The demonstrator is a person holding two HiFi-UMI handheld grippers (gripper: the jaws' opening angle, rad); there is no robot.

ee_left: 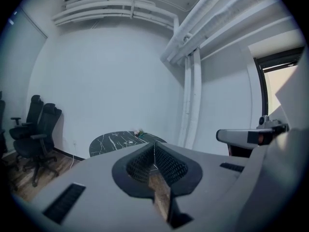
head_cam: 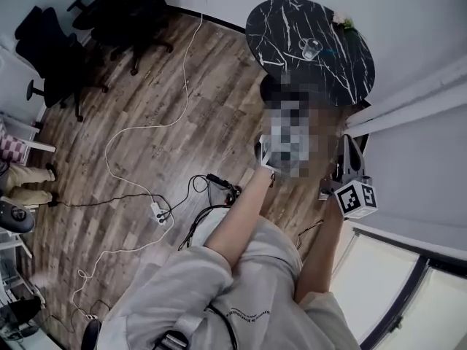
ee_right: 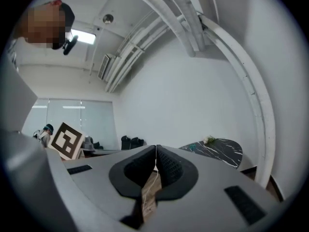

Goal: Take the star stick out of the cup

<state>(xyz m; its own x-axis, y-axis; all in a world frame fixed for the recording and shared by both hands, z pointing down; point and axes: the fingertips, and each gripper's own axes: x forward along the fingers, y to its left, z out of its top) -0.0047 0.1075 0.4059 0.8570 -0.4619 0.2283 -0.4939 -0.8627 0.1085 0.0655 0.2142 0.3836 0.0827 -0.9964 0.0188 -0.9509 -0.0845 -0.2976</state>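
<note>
A round black marble table [head_cam: 332,57] stands far from me, with a small clear cup [head_cam: 310,48] on it. The cup is too small to make out a star stick in it. Both grippers are held up in the air, well short of the table. The right gripper [head_cam: 349,143] rises above its marker cube [head_cam: 356,197]. In the right gripper view its jaws [ee_right: 156,150] are shut with nothing between them. The left gripper [head_cam: 265,152] is partly hidden by the mosaic patch. Its jaws [ee_left: 154,145] are shut and empty too, pointing toward the table [ee_left: 120,140].
Black office chairs [head_cam: 66,46] stand at the left on the wood floor. White and black cables [head_cam: 157,210] with a power strip trail across the floor. A small plant [head_cam: 343,22] sits at the table's far edge. White walls and a window frame [head_cam: 408,283] are at the right.
</note>
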